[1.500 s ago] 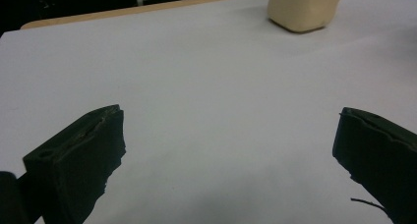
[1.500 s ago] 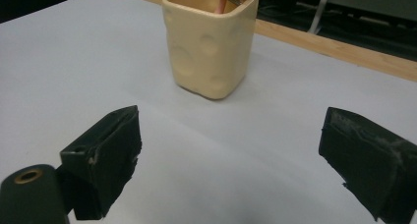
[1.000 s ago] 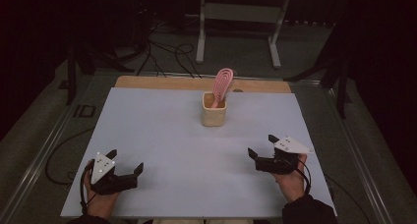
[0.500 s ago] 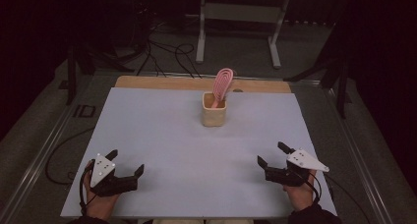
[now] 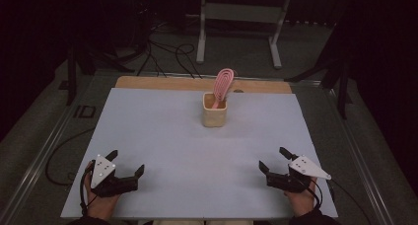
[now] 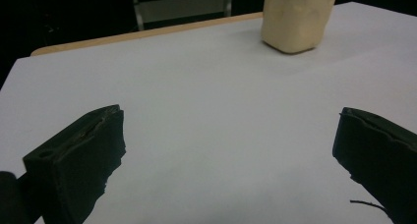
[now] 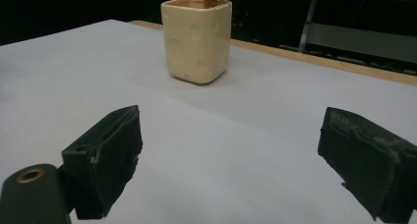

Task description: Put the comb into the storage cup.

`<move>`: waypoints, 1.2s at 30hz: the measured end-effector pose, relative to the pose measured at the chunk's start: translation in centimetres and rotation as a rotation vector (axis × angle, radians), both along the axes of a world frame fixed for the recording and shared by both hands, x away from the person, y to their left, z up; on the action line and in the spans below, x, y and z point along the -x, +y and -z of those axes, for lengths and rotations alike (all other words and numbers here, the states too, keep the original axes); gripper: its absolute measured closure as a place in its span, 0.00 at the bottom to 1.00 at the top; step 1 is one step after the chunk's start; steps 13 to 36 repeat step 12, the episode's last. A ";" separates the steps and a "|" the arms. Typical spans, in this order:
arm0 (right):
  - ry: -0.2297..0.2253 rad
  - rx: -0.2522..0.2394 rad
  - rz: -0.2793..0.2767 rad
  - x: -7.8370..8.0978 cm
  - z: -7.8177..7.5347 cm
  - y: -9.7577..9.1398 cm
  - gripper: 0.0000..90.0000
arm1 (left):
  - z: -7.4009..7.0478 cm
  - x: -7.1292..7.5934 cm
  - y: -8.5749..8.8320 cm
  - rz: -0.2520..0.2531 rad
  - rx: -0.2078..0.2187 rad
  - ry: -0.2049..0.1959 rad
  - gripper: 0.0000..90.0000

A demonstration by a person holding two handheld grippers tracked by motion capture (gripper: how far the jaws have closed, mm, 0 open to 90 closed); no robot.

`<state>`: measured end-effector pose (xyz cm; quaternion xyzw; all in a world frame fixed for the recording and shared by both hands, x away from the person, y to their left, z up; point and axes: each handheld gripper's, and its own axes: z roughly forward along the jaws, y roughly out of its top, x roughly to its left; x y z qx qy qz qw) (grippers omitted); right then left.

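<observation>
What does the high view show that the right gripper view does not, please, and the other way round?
The high view alone takes in both hands with the left gripper and the right gripper, each open near the table's near edge, plus the whole looped head of the pink utensil. The right gripper view alone gives a close look at the cup's dimpled side. Both share the cream cup on the white table top, apart from either gripper.

A dark room: grey floor (image 5: 44,136), black cables (image 5: 167,52), metal stand (image 5: 241,18) behind.

Left gripper (image 5: 127,163) and right gripper (image 5: 272,159), jaws wide apart.
</observation>
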<state>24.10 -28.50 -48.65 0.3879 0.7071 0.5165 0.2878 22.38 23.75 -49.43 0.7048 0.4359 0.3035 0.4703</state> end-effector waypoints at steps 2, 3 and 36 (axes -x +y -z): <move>0.010 -0.002 -0.005 0.1 0.2 -0.1 0.10 | 0.0 0.0 -0.1 0.000 -0.002 0.000 0.00; 0.018 -0.002 -0.007 0.1 0.2 -0.1 0.10 | 0.0 0.0 -0.1 -0.001 -0.003 0.000 0.00; 0.032 0.010 -0.007 0.3 0.5 -0.1 0.10 | 0.0 0.0 -0.2 -0.003 0.002 -0.006 0.00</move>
